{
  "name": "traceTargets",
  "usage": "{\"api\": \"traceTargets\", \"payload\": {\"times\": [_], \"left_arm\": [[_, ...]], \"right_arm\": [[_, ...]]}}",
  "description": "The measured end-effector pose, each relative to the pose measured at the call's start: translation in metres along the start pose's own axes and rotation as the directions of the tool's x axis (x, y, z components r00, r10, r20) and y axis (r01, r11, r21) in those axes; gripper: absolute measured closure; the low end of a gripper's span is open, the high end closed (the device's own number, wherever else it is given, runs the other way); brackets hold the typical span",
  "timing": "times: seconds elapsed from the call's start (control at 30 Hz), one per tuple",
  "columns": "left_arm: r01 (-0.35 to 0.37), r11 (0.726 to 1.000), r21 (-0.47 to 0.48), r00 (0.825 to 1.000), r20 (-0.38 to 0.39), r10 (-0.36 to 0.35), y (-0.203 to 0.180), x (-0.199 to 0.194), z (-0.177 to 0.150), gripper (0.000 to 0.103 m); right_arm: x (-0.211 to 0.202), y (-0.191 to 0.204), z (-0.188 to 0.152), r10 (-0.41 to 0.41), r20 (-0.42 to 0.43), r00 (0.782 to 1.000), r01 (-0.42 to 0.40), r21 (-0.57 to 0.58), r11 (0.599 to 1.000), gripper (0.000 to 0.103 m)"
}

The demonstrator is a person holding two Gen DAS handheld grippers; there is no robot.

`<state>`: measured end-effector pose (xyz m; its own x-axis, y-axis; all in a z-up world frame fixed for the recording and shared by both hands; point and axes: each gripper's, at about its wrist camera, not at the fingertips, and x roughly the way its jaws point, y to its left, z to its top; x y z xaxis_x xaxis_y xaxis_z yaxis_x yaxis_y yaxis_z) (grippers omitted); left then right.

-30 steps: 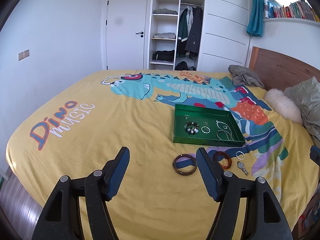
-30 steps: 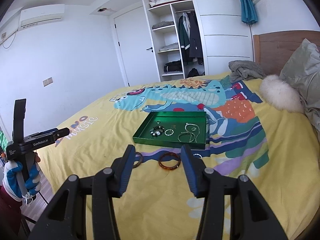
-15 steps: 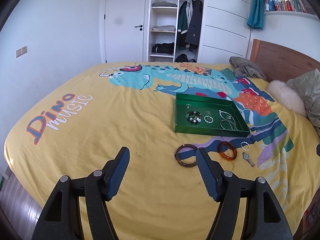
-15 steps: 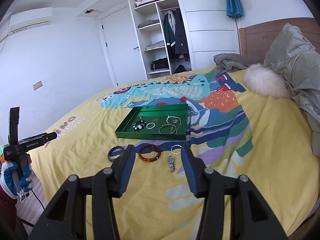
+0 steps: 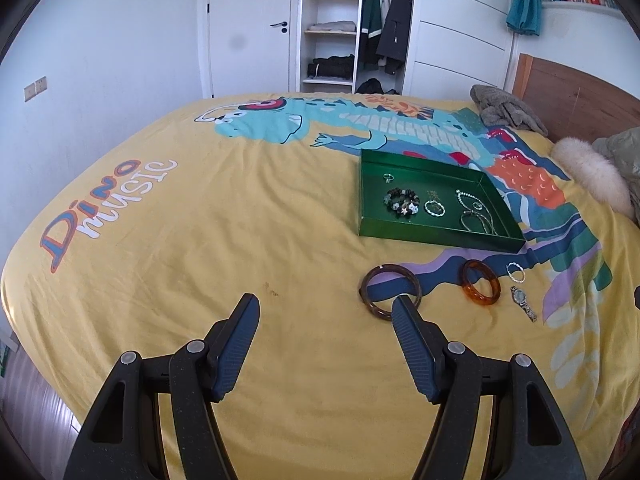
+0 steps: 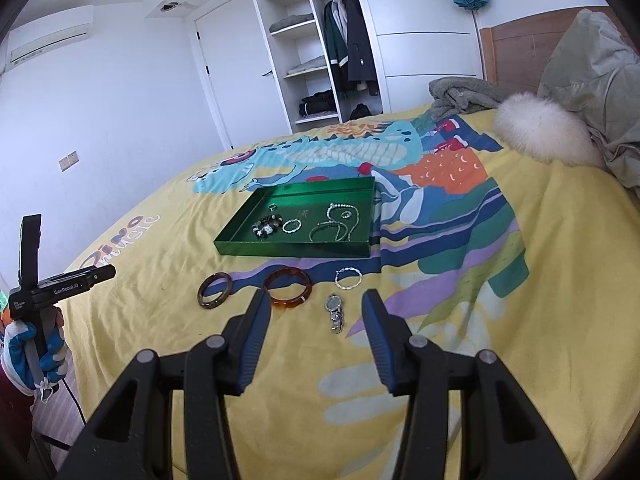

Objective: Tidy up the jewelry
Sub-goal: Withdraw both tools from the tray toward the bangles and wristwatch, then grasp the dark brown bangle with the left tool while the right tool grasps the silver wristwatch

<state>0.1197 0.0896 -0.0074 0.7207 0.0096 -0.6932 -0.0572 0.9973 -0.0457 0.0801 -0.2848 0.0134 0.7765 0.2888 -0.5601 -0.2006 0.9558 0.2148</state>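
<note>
- The big yellow duvet with the dinosaur print [image 5: 240, 220] covers the whole bed, and everything sits on it. Compared with a second ago both cameras sit lower and closer to it, so the loose jewelry fills more of each view.
- The shallow green rectangular tray [image 6: 280, 249] rests mid-bed and already holds a dark beaded bracelet, a couple of rings, and some pearly and silver chains. Nothing in it looks different from a moment back.
- The left gripper [image 5: 325, 306] hangs above the duvet, fingers spread wide with nothing between them. It has dropped toward the dark brown bangle [image 5: 391, 292], which now sits right at its right fingertip in the view.
- The right gripper [image 6: 316, 300] is also parted and empty. It has come down so the small silver wristwatch [image 6: 335, 312] lies in the gap between its fingers in its own view, not touching yet.
- The amber-orange translucent bangle [image 6: 289, 287] lies just beside the dark one, in front of the tray.
- The thin silver chain bracelet [image 6: 348, 278] sits near the watch, also outside the tray.
- So four pieces are left to move, and both hands seem to be lining up for a pick.
</note>
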Motion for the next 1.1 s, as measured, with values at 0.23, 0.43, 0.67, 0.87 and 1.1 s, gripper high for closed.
{"api": "traceTargets", "payload": {"times": [0.23, 0.43, 0.67, 0.87, 1.1], "left_arm": [[-0.010, 1.000, 0.006, 0.998, -0.060, 0.010, -0.002, 0.044, -0.004, 0.035], [-0.004, 1.000, 0.012, 0.993, -0.114, 0.005, -0.007, 0.082, -0.004, 0.038], [0.017, 0.999, 0.032, 0.985, -0.170, -0.012, -0.019, 0.123, -0.004, 0.041], [0.018, 0.998, 0.057, 0.978, -0.207, -0.006, -0.027, 0.152, -0.003, 0.045], [0.039, 0.996, 0.085, 0.971, -0.239, -0.018, -0.036, 0.174, -0.005, 0.052]], "right_arm": [[0.040, -0.015, -0.005, -0.004, -0.051, 0.999, 0.005, 0.026, 1.000, 0.058], [0.076, -0.028, -0.008, -0.004, -0.097, 0.995, 0.009, 0.050, 0.999, 0.058], [0.118, -0.030, -0.018, 0.015, -0.168, 0.986, -0.008, 0.039, 0.999, 0.059], [0.156, -0.024, -0.020, 0.013, -0.232, 0.973, -0.013, -0.001, 1.000, 0.059], [0.191, -0.024, -0.024, 0.006, -0.291, 0.957, -0.015, -0.030, 0.999, 0.059]]}}
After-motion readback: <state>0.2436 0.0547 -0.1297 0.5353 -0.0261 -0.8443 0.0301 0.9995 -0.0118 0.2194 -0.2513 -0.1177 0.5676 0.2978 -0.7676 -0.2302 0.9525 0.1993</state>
